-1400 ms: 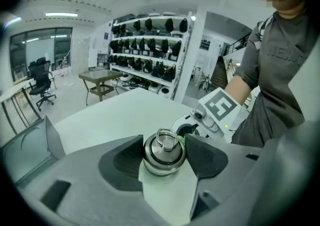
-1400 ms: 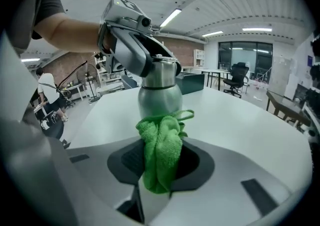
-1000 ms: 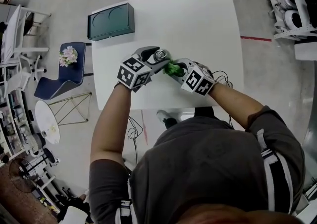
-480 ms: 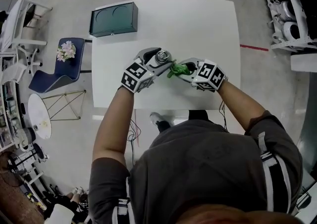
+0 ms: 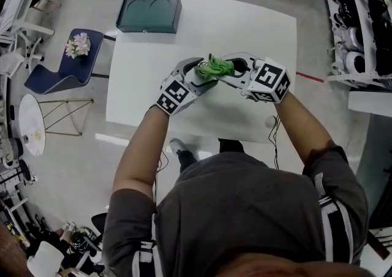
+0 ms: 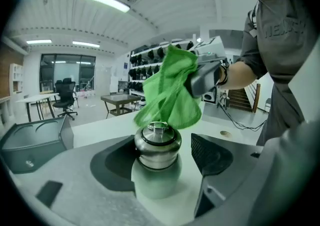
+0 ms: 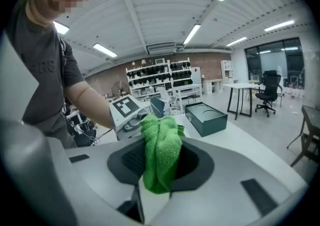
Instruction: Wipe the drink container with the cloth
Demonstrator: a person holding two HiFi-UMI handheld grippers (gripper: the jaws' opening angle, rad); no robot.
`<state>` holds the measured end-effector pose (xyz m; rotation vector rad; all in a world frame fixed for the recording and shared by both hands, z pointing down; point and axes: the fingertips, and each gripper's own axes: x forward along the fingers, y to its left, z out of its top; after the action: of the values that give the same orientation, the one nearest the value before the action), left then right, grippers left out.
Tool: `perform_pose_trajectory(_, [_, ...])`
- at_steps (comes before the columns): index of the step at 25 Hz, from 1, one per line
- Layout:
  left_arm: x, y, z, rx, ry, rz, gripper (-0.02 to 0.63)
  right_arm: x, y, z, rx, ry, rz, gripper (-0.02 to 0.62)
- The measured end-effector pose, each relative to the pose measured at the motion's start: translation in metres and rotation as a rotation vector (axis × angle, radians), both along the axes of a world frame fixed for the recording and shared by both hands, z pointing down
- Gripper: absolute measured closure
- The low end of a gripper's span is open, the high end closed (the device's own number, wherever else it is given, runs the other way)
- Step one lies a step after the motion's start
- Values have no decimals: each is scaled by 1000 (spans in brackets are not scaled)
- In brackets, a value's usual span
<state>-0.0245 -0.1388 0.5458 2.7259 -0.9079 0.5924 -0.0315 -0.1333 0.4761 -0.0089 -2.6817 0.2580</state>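
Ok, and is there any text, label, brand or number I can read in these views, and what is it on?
No text reads clearly anywhere.
Shirt: faint chest lettering, too blurred to read.
Marker cubes: black-and-white square patterns only, no letters or numbers.
Drink container, cloth, green box: no label or print visible.

The drink container (image 6: pixel 157 152) has a brushed metal cap with a soft sheen, ringed by a dark band. Its body below looks pale and matt. At its twelve o'clock, the cloth (image 6: pixel 170 95) is bright green, nubby, matt fabric. The table (image 5: pixel 245 30) is smooth, matt white. At its eleven o'clock, the box (image 5: pixel 149 15) is dark green and faintly glossy; whether it is metal or plastic cannot be told.
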Motion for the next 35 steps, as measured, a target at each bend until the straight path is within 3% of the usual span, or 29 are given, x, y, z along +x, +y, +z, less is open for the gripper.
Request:
perform_pose_trajectory(5, [-7, -4, 1, 30, -30, -37, 281, -14, -6, 13, -43, 64, -25, 499])
perform_pose_trajectory(8, [-12, -3, -6, 41, -87, -16, 281, -11, -5, 9, -118, 9, -17, 499])
perform_pose_trajectory(11, [-11, -3, -8, 12, -235, 111, 281, -1, -22, 0, -274, -134, 81, 499])
perform_pose_trajectory(14, [-8, -4, 0, -38, -395, 264, 295, 19, -40, -7, -322, -205, 182, 497])
perform_pose_trajectory(17, [-4, -3, 2, -79, -417, 368, 351, 40, -40, 2, -332, -202, 225, 497])
perform_pose_trajectory(20, [-1, -5, 2, -88, -417, 412, 353, 61, -35, 21, -368, -180, 278, 497])
perform_pose_trajectory(23, [-4, -15, -2, -145, -319, 323, 354, 78, -27, 34, -418, -186, 324, 497])
perform_pose_trajectory(26, [-17, -40, -21, -217, -98, 112, 354, 77, -7, 38, -520, -223, 337, 498])
perform_pose_trajectory(30, [-33, -70, -71, -210, 205, -131, 354, 36, 28, 57, -681, -222, 328, 497])
perform_pose_trajectory(32, [-32, -76, -94, -190, 312, -181, 354, 9, 28, 60, -757, -268, 357, 497])
perform_pose_trajectory(35, [-26, -77, -111, -176, 397, -211, 354, -23, 14, 51, -796, -369, 398, 497])
